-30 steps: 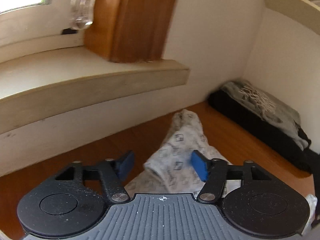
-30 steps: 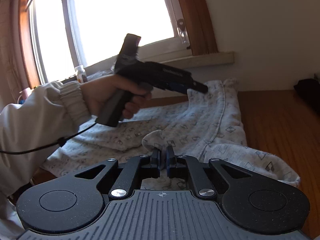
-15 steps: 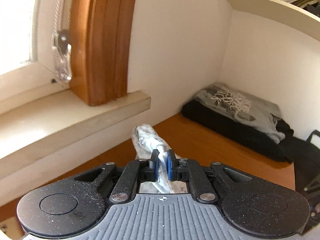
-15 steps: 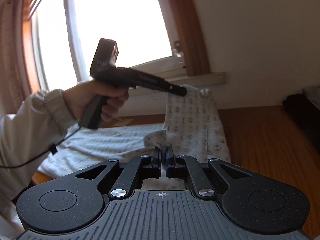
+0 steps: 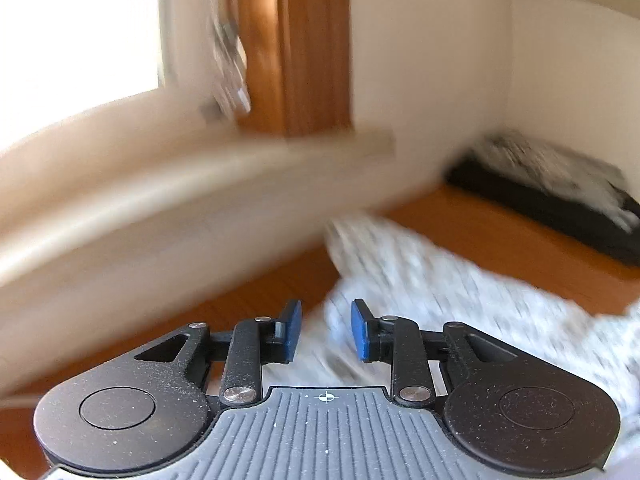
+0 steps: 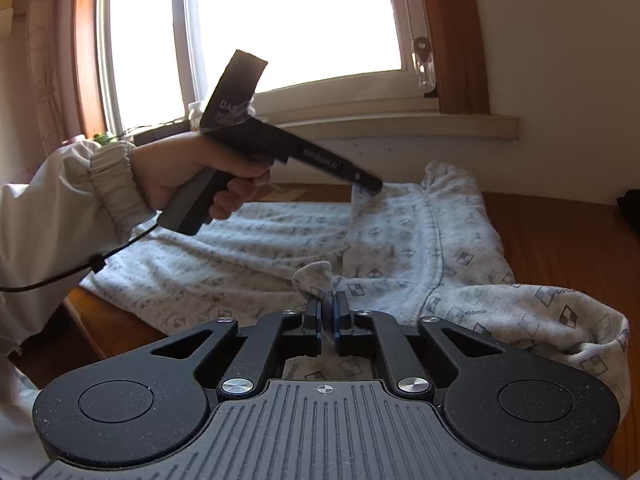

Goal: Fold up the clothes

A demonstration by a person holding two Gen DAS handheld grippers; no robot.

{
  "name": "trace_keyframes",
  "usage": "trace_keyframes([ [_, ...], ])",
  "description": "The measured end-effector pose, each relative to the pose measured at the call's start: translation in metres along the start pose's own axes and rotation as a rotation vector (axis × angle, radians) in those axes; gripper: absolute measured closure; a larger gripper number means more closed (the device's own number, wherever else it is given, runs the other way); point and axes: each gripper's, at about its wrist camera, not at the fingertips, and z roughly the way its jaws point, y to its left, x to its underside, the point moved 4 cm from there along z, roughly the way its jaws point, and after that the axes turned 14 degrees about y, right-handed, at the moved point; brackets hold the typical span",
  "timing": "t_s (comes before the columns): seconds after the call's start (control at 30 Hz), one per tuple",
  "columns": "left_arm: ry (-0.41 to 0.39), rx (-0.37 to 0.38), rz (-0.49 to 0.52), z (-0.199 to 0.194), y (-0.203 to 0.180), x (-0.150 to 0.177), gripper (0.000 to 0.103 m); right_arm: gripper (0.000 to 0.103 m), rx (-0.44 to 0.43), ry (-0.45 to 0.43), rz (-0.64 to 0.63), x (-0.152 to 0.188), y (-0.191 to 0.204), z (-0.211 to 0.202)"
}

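Observation:
A pale garment (image 6: 400,248) with a small grey print lies spread over the wooden desk (image 6: 560,248). My right gripper (image 6: 328,316) pinches a raised fold of it. Its jaws are opening, with cloth still between the pads. In the right wrist view a hand (image 6: 180,176) holds my left gripper (image 6: 370,186), whose tip is at the garment's far edge. In the blurred left wrist view the left gripper (image 5: 327,330) has its jaws opening. Its blue pads stand apart, and the garment (image 5: 420,276) lies below and beyond them, not pinched.
A stack of folded dark and grey clothes (image 5: 560,184) lies against the wall at the desk's far right. A windowsill (image 6: 400,124) runs behind the desk, with a small bottle (image 6: 195,110) on it. A cable (image 6: 60,276) hangs from the left gripper's handle.
The left gripper, shut on a lifted corner of the garment half a second ago, has let it go and opened. That raised cloth has dropped to the desk. The right gripper keeps its fold.

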Motion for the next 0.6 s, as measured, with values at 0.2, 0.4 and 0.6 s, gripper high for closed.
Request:
trace_keyframes([
  [0.2,-0.108,-0.009,0.085,-0.019,-0.031,-0.007,0.073,0.061,-0.018,0.006,-0.003,0.007,0.009,0.001],
  [0.4,0.000,0.107,0.243,0.005,-0.074,0.011,0.067,0.062,0.043,-0.148,0.066,0.004,-0.015,-0.042],
  [0.6,0.070,0.113,0.217,0.020,-0.063,0.025,0.061,0.078,0.176,-0.099,0.076,0.011,-0.034,-0.027],
])
